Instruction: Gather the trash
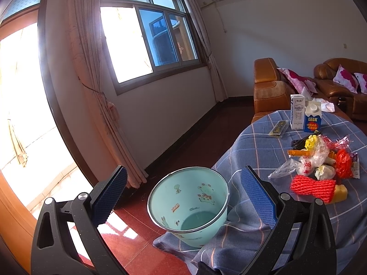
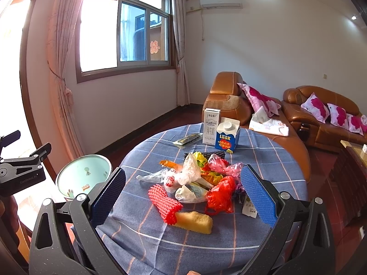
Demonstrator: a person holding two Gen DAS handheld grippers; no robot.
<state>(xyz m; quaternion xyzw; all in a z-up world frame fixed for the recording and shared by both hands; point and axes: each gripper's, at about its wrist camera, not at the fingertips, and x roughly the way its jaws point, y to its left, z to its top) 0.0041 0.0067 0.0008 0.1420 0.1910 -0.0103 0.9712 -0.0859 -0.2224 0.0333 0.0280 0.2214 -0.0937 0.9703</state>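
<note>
A pile of trash [image 2: 197, 178] lies on the round table with the blue checked cloth [image 2: 263, 155]: plastic bags, a red foam net [image 2: 164, 202], a yellow sponge [image 2: 195, 222], a red bag [image 2: 221, 194]. The pile also shows in the left wrist view [image 1: 321, 162]. A mint-green bin [image 1: 190, 204] stands empty at the table's left edge; it shows in the right wrist view too [image 2: 80, 178]. My left gripper [image 1: 183, 197] is open, its fingers on either side of the bin. My right gripper [image 2: 183, 194] is open and empty, just before the pile.
Two milk cartons [image 2: 220, 130] and a flat snack packet [image 2: 187, 139] stand at the table's far side. Brown leather sofas [image 2: 321, 114] with pink cushions lie behind. A curtained window [image 2: 123, 32] is on the left wall. The floor is red tile [image 1: 137, 240].
</note>
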